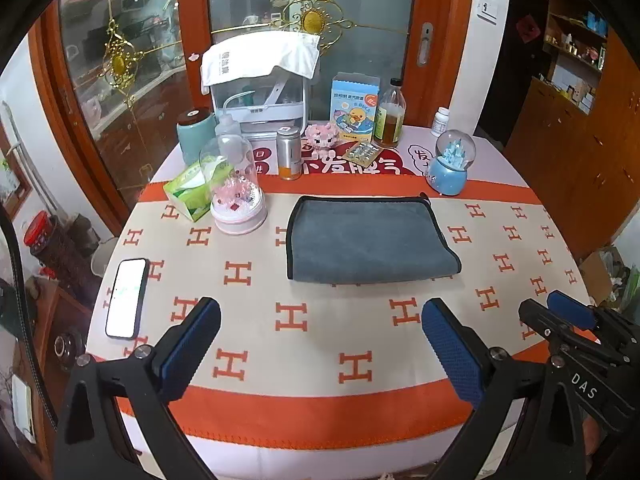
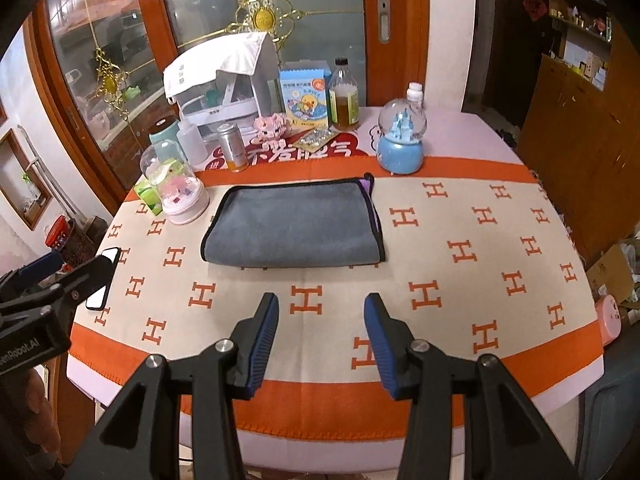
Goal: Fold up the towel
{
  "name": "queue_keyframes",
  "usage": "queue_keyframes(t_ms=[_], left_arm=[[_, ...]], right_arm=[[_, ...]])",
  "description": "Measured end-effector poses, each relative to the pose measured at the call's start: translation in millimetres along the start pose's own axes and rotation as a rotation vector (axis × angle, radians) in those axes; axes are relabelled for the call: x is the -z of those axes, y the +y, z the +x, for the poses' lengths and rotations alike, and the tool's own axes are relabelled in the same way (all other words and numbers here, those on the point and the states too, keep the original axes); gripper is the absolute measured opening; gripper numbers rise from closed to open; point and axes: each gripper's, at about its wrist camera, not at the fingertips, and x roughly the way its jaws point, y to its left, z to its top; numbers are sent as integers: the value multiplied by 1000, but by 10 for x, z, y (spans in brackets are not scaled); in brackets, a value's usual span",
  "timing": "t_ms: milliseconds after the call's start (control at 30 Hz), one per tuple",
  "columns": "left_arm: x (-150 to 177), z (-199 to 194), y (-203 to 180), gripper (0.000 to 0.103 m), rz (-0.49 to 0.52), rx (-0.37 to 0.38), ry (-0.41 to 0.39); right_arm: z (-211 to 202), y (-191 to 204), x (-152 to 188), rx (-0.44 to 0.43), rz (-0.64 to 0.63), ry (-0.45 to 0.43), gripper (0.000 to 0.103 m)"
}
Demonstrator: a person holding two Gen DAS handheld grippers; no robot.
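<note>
A grey towel (image 1: pixel 366 238) with black edging lies folded flat in the middle of the table; it also shows in the right wrist view (image 2: pixel 292 226), with a purple underside at its right edge. My left gripper (image 1: pixel 320 312) is open and empty, low over the cloth, well short of the towel's near edge. My right gripper (image 2: pixel 320 312) is open and empty, also near the table's front, apart from the towel. The right gripper's fingers (image 1: pixel 570 314) show at the right of the left wrist view.
The table wears an orange and cream H-pattern cloth (image 1: pixel 320 360). A phone (image 1: pixel 127 298) lies front left. A glass dome ornament (image 1: pixel 236 192), tissue pack (image 1: pixel 186 192), metal can (image 1: pixel 289 152), blue snow globe (image 1: pixel 452 164), bottle (image 1: pixel 390 116) and boxes stand behind the towel.
</note>
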Motion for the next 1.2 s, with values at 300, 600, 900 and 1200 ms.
queue_keyframes(t_ms=[300, 600, 900, 1200], left_arm=[[86, -54, -68, 100, -13, -8, 22], [149, -85, -120, 100, -13, -15, 26], [184, -116, -171, 100, -13, -31, 35], [196, -105, -188, 100, -12, -37, 35]], right_arm=[[-83, 18, 49, -1, -15, 3, 51], [-83, -3, 118, 8, -32, 33, 51], [-89, -19, 136, 12, -32, 39, 51], [-60, -31, 134, 9, -27, 45, 51]])
